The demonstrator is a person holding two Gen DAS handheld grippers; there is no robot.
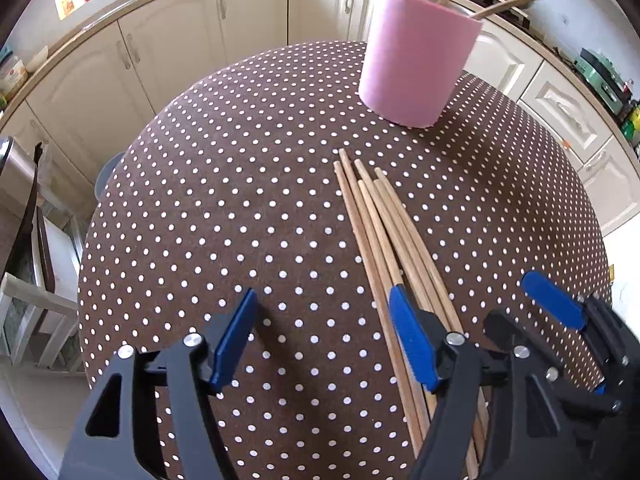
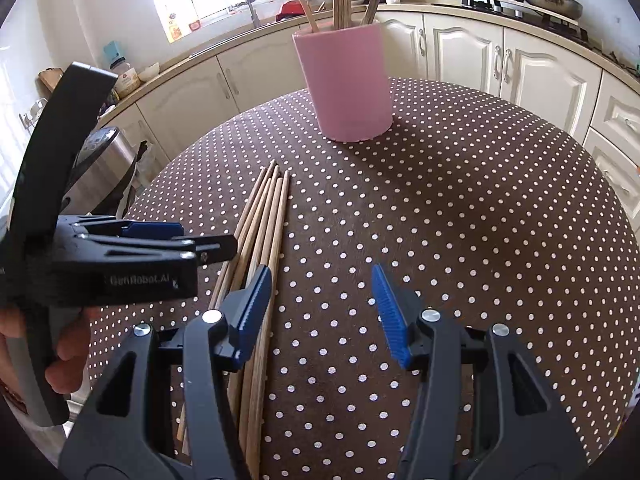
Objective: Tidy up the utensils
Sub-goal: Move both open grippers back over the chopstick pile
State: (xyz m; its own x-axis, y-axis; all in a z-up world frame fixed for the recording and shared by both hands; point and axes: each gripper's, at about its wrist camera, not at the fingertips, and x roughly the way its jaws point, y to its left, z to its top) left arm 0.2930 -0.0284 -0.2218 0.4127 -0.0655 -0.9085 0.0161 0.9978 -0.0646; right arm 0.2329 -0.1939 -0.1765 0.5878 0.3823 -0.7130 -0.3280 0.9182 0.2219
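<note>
Several wooden chopsticks (image 1: 382,232) lie in a loose bundle on the brown dotted tablecloth (image 1: 240,208). Behind them stands a pink cup (image 1: 416,68) with more chopsticks upright in it. My left gripper (image 1: 324,340) hovers open over the cloth; its right finger overlaps the bundle's near half and nothing is pinched. A blue pad (image 1: 554,300) of my right gripper shows at the right. In the right wrist view my right gripper (image 2: 322,314) is open, its left finger over the chopsticks (image 2: 266,220). The cup (image 2: 344,84) stands beyond.
The round table's edge (image 2: 600,208) curves away on all sides. Cream kitchen cabinets (image 1: 180,52) ring the room behind it. A hand (image 2: 68,344) holds the left gripper's body (image 2: 120,264) at the left. A metal bin (image 2: 108,160) stands past the table's left edge.
</note>
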